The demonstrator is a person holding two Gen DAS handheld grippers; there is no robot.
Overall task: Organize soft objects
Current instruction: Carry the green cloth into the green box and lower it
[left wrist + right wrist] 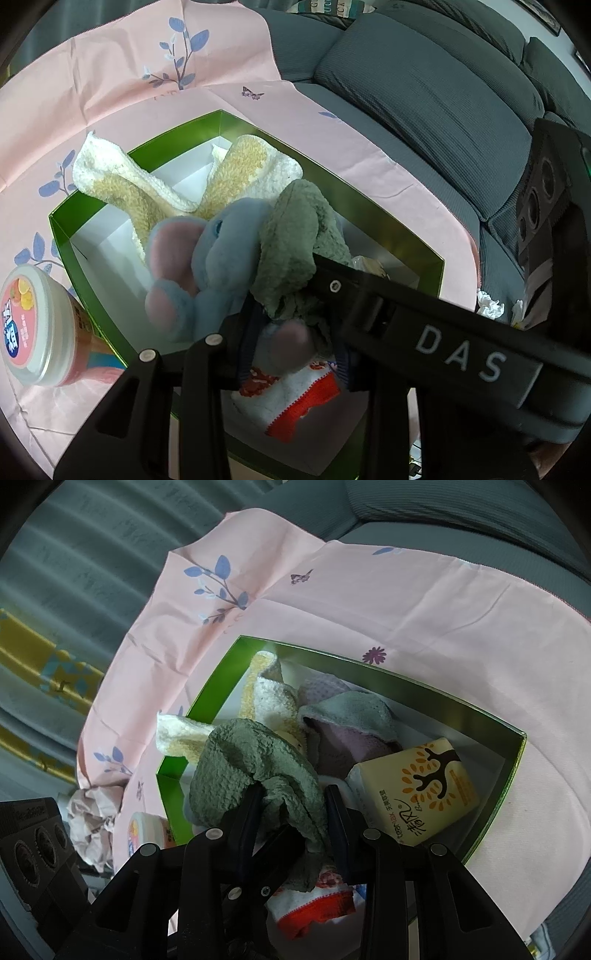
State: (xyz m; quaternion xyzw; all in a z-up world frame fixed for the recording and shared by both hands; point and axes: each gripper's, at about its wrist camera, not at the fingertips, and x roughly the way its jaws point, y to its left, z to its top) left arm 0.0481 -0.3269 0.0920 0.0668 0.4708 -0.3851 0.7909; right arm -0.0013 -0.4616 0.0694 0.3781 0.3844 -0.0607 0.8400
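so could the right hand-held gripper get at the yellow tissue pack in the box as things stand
Probably not yet: the right hand-held gripper is shut on the green towel. The tissue pack itself lies uncovered just beside it in the green box.

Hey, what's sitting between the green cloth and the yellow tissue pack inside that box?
A grey and pink cloth lies bunched between the green cloth and the tissue pack, seen in the right wrist view.

The right gripper (293, 812) pinches a green cloth (255, 764) above the green box (513, 764). Inside the box lie a tissue pack (417, 790), a grey-and-pink cloth (343, 720) and a cream towel (269, 698).
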